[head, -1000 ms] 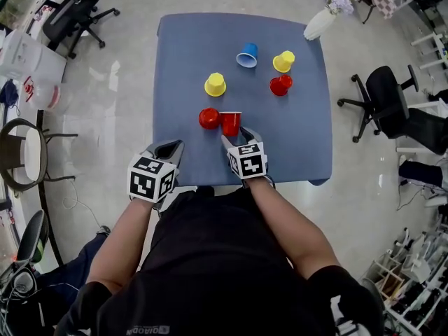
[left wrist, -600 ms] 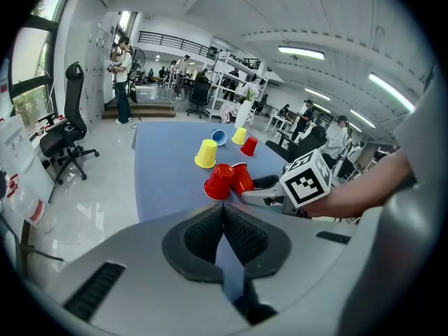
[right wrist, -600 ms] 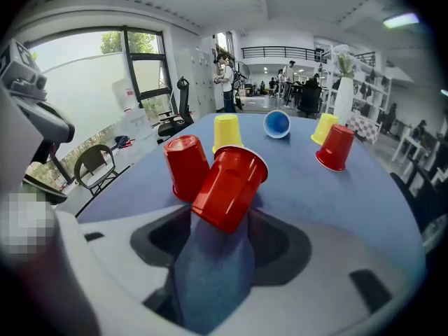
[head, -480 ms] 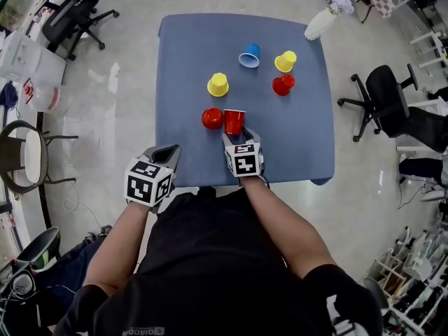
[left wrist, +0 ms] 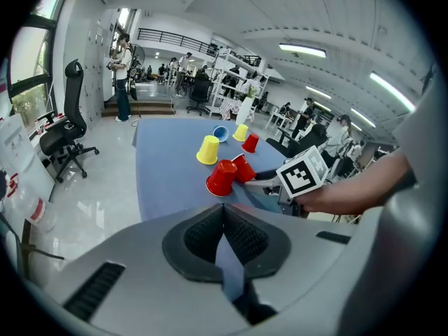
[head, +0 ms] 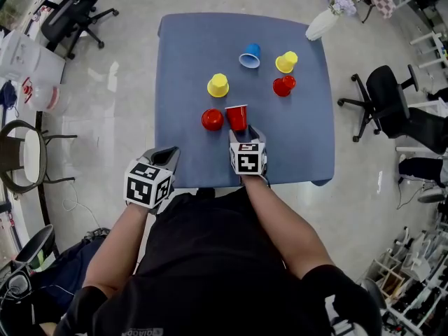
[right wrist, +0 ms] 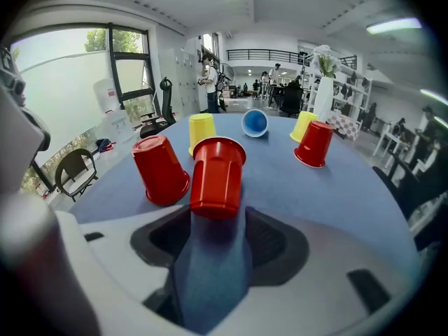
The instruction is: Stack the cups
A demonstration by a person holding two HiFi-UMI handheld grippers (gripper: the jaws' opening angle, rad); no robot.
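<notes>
On the blue table (head: pixel 189 47), my right gripper (head: pixel 241 131) is shut on the base of a red cup (head: pixel 236 117) that stands mouth up. In the right gripper view that cup (right wrist: pixel 217 177) fills the gap at my right gripper's (right wrist: pixel 217 219) tips. Just left of it a second red cup (head: pixel 212 119) stands upside down. Farther off are an upside-down yellow cup (head: pixel 218 85), a blue cup (head: pixel 247 54) on its side, a tipped yellow cup (head: pixel 284 61) and a third red cup (head: pixel 282 85). My left gripper (head: pixel 163 157) is shut and empty at the table's near left edge.
A white vase with flowers (head: pixel 320 23) lies at the table's far right corner. Office chairs stand to the right (head: pixel 383 100) and at the far left (head: pixel 73 9). Bare blue tabletop stretches left of the cups.
The right gripper's jaws have narrowed around the upright red cup. Gripper and cup have shifted slightly right and away from me. The left gripper has stayed put.
</notes>
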